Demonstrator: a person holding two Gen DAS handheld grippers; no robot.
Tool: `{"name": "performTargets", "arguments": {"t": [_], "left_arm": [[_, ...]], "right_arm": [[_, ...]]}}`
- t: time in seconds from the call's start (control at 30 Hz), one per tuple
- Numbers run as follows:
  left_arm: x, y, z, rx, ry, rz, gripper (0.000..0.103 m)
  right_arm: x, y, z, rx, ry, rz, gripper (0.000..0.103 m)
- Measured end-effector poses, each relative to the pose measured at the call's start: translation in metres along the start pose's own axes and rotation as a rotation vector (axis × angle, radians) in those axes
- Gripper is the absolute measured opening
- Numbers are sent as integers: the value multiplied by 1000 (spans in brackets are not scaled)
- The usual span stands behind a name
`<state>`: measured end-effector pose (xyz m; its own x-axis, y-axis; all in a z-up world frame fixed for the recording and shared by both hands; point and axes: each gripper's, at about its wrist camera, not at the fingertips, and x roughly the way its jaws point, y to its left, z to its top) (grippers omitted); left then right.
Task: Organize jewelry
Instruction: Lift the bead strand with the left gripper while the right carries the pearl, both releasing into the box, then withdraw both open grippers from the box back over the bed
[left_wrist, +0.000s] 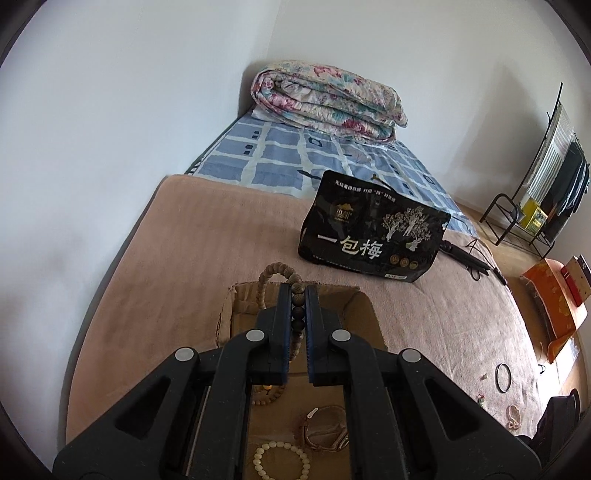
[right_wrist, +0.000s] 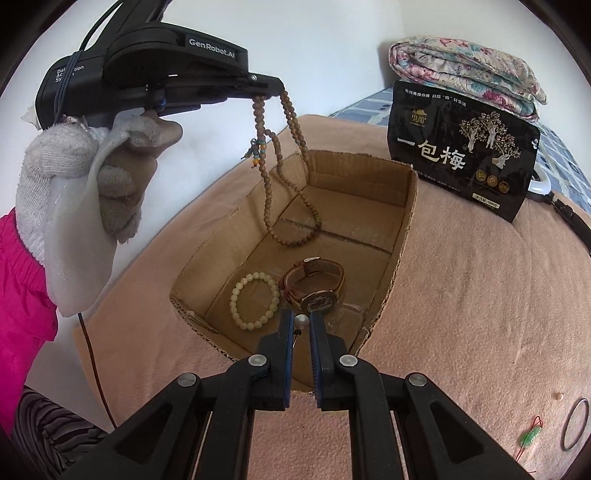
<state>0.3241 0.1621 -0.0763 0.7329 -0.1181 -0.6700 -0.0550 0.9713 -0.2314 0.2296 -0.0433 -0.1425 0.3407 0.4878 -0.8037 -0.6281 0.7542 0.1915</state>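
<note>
My left gripper (left_wrist: 298, 291) is shut on a long brown bead necklace (left_wrist: 263, 291). In the right wrist view the same left gripper (right_wrist: 275, 88) sits in a gloved hand above the open cardboard box (right_wrist: 351, 173), and the necklace (right_wrist: 293, 243) hangs from it with its lower loop down inside the box. On the box floor lie a cream bead bracelet (right_wrist: 255, 301) and a brown-strapped watch (right_wrist: 314, 284). At the box's near rim my right gripper (right_wrist: 301, 318) is shut on a small pearl pin (right_wrist: 301, 321).
The box (left_wrist: 364, 299) sits on a pink blanket on a bed. A black snack bag (right_wrist: 461, 147) stands behind it, with a folded floral quilt (left_wrist: 325, 99) further back. A black ring (right_wrist: 575, 424) and a green charm (right_wrist: 530, 437) lie on the blanket to the right.
</note>
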Motion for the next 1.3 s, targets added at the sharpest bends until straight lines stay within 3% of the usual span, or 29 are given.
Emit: {"name": "performTargets", "arguments": {"t": [0.2,0.27,0.3,0.33,0.4,0.53,1.3], "left_arm": [[9,-7,-6,37,49,4,4],[10,-10,-6,43,58,11,5],[11,-11,-7,45,64,13,15],[10,-12,-7,44,66,16,34],[7,-13,-7,42,49,21,42],[3,-14,-6,47,45,27,42],[-44,-37,-22,70,-2,30,42]], "right_arm": [[4,0,-3,-11,11,-9,10],[4,0,-3,-9,10,-12,29],[3,0,-3,-7,5,-14,31],[2,0,-3,-7,1,-22,33],[0,0,-3,-13,-1,-28,35],[-5,0,-5,-10,-12,-41,45],[-62,-19,-19,50,-98,-98,71]]}}
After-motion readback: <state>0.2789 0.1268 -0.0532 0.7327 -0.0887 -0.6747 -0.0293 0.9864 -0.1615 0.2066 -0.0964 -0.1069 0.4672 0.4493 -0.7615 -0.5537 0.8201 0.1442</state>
